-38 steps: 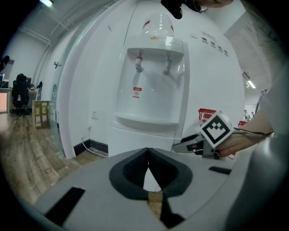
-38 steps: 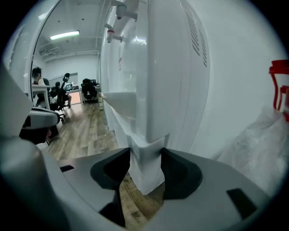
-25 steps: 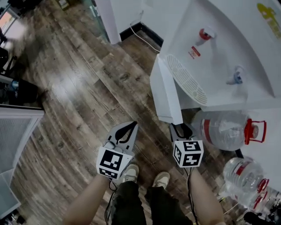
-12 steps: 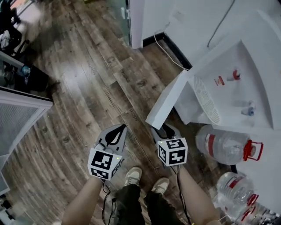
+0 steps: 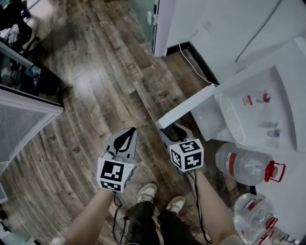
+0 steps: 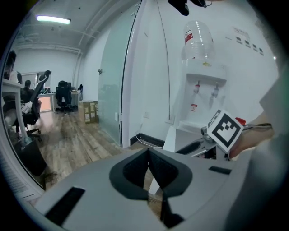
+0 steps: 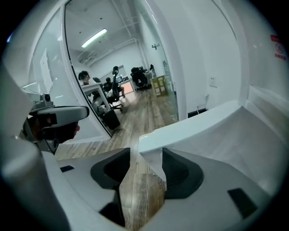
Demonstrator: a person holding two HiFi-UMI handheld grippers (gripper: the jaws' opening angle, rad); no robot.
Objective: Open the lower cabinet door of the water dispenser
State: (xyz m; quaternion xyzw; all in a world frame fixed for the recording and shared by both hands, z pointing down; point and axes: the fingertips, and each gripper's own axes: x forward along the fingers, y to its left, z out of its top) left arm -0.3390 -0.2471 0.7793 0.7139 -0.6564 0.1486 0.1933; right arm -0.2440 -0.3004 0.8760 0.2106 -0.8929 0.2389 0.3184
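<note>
The white water dispenser stands at the right, and in the left gripper view it carries an upturned bottle. Its lower cabinet door hangs swung out over the wooden floor. My right gripper is at the door's free lower corner. In the right gripper view that door corner lies between the jaws of the right gripper, close to the right pad and clear of the left one. These jaws have just been opening. My left gripper hovers to the left over the floor, its tips together and empty.
Two clear water bottles lie on the floor right of the dispenser. A white cable runs along the wall base. A glass partition stands behind, and a white grilled unit at the left. My shoes are below.
The cabinet door has swung further out from the dispenser. Both grippers have drawn back from the dispenser, and the right jaws stand wider apart round the door's corner.
</note>
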